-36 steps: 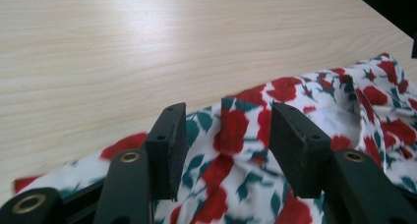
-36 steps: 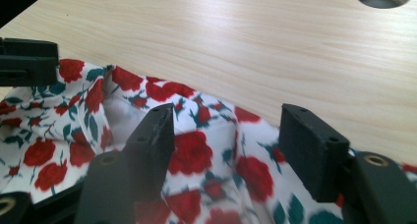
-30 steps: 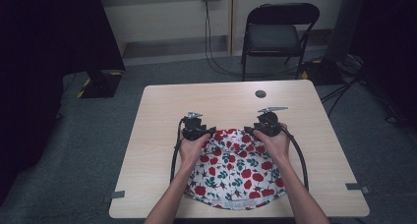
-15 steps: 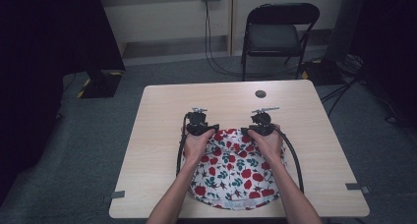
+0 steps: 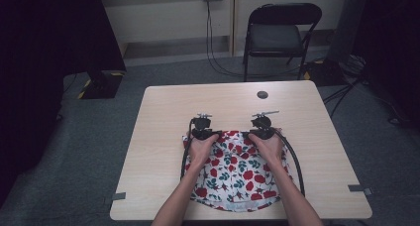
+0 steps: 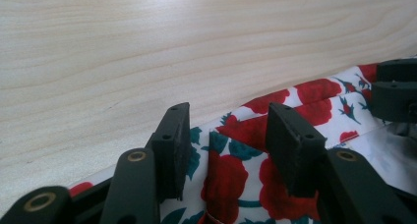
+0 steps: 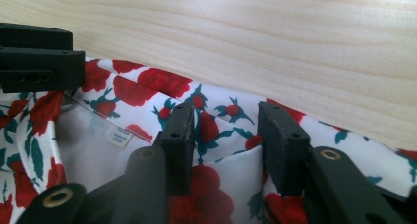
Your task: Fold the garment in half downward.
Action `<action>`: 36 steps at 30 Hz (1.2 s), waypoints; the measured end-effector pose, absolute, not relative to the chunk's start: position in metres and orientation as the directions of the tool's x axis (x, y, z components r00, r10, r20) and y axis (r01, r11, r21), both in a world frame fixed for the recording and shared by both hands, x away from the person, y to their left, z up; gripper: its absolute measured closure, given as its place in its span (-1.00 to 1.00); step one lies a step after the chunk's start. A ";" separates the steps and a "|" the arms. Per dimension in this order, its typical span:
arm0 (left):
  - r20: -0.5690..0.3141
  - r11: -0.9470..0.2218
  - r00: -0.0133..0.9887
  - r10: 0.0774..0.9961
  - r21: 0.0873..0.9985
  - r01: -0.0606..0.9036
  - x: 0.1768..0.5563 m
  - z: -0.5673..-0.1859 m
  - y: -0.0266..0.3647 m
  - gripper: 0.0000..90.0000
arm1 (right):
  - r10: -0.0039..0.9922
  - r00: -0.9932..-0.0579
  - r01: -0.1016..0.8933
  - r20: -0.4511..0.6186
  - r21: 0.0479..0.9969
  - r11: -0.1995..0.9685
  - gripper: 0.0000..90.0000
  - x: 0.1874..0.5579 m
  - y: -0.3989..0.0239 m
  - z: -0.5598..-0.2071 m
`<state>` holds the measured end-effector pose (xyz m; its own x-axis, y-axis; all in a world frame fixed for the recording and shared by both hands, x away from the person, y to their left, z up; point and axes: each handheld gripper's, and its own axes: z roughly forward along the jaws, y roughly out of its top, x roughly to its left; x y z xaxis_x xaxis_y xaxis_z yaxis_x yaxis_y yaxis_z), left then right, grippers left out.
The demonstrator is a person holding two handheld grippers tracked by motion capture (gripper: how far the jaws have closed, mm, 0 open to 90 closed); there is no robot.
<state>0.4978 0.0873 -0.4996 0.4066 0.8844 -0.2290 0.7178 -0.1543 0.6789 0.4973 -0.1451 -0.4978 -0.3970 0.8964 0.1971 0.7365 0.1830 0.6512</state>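
A white cloth garment printed with red roses (image 5: pixel 237 174) lies flat on the near half of the wooden table (image 5: pixel 168 112). Both hands rest on its far edge. My left gripper (image 5: pixel 201 134) points down at the far left part of that hem. In the left gripper view the left gripper (image 6: pixel 228 130) straddles a small fold of the rose fabric (image 6: pixel 295 94), pads apart from it. My right gripper (image 5: pixel 262 132) stands at the far right part. The right gripper (image 7: pixel 226 123) has printed cloth (image 7: pixel 147 84) between its pads, not pinched. Both pairs of jaws have just been closing.
A small dark round disc (image 5: pixel 262 94) lies on the far side of the table. A folding chair (image 5: pixel 277 32) stands behind the table. Tape marks (image 5: pixel 118 196) sit at the table's near corners. A sewn label (image 7: pixel 119 135) shows inside the garment.
Both grippers have drawn a little closer together and sunk onto the garment's far edge. The right one shifted left. The cloth has stayed on the table.
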 end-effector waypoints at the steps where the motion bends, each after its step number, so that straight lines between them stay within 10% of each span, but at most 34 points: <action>1: -0.230 -0.153 0.406 0.884 0.679 0.718 0.497 -0.500 0.087 0.26 | 0.897 -0.396 0.738 0.197 0.650 0.183 0.37 0.497 -0.145 -0.498; 17: -0.292 -0.155 0.451 0.843 0.673 0.724 0.486 -0.500 0.092 0.77 | 0.897 -0.402 0.739 0.186 0.644 0.197 0.92 0.489 -0.149 -0.498; 36: -0.298 -0.175 0.513 0.805 0.708 0.684 0.466 -0.494 0.098 0.90 | 0.881 -0.434 0.701 0.188 0.685 0.200 0.94 0.472 -0.154 -0.491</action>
